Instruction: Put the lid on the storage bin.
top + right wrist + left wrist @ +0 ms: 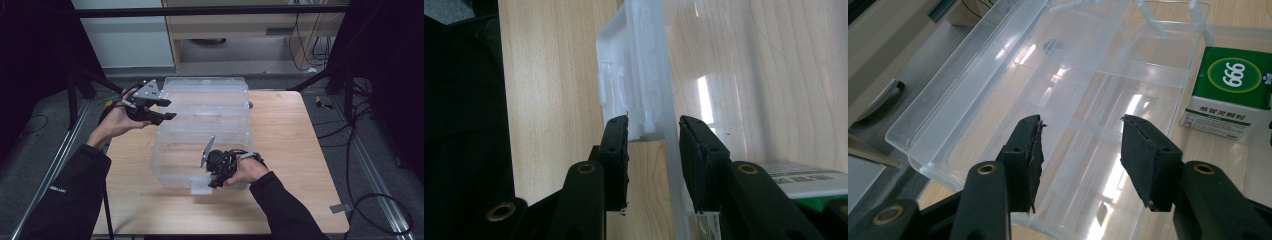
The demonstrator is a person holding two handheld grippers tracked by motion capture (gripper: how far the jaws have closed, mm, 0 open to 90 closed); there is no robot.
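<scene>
Clear storage box (200, 155) on the surface (295, 150), its lid (207, 97) already swung open behind it; closing or loading presumably remains. The right gripper's fingers (616, 160) straddle the front wall and latch (634, 75), apparently gripping. The left gripper (1080, 155) hangs apart, empty, above the lid. Its view adds a green carton (1230, 92) beyond the fingers.

Our left hand-held gripper (1082, 145) hovers, jaws apart, above a clear plastic lid (1048, 100); a green box (1233, 90) sits beyond.
</scene>
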